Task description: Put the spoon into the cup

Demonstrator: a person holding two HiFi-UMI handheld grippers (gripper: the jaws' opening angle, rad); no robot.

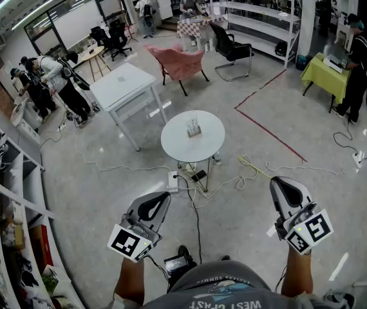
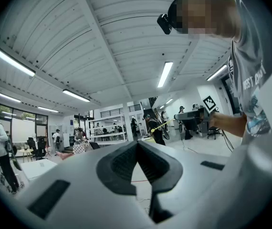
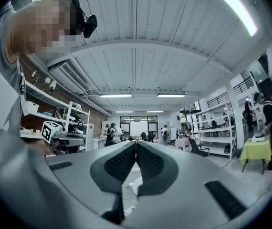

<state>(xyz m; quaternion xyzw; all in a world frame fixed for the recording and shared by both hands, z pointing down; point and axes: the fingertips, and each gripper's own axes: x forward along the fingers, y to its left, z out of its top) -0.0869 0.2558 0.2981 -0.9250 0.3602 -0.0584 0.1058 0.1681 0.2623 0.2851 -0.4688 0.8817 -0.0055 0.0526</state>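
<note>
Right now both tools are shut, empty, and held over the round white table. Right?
Not over the table. The head view shows the left tool and right tool held close to the person, above the floor, with the round white table standing farther ahead. Shut and empty is right.

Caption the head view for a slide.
With left gripper and right gripper shut and empty, the round table lies ahead.
</note>
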